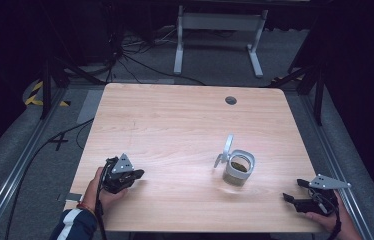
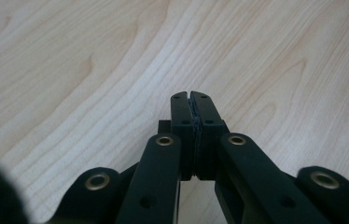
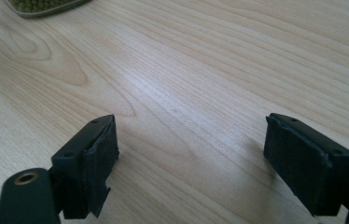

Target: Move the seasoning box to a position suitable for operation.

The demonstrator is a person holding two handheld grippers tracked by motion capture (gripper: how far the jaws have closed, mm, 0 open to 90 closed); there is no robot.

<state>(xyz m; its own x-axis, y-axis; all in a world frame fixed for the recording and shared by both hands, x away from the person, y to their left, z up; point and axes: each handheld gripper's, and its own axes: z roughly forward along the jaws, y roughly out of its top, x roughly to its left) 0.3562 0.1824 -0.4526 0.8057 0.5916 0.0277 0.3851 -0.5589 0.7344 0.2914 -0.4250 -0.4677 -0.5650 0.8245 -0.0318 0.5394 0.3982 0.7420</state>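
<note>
A clear jar (image 1: 238,167) with its hinged lid (image 1: 226,149) flipped up stands on the wooden table (image 1: 175,120), right of centre. Greenish-brown grains fill its lower part; the jar's base (image 3: 46,5) with green grains shows at the top left of the right gripper view. My left gripper (image 1: 136,175) rests near the table's front left, its jaws pressed together with nothing between them (image 2: 192,100). My right gripper (image 1: 295,190) sits at the front right, jaws wide apart and empty (image 3: 189,140), pointing toward the jar.
A small round dark grommet (image 1: 231,100) sits near the table's far edge. Beyond the table stand a white metal frame (image 1: 220,35) and loose cables on the floor (image 1: 125,60). Metal rails (image 1: 20,165) run along both sides.
</note>
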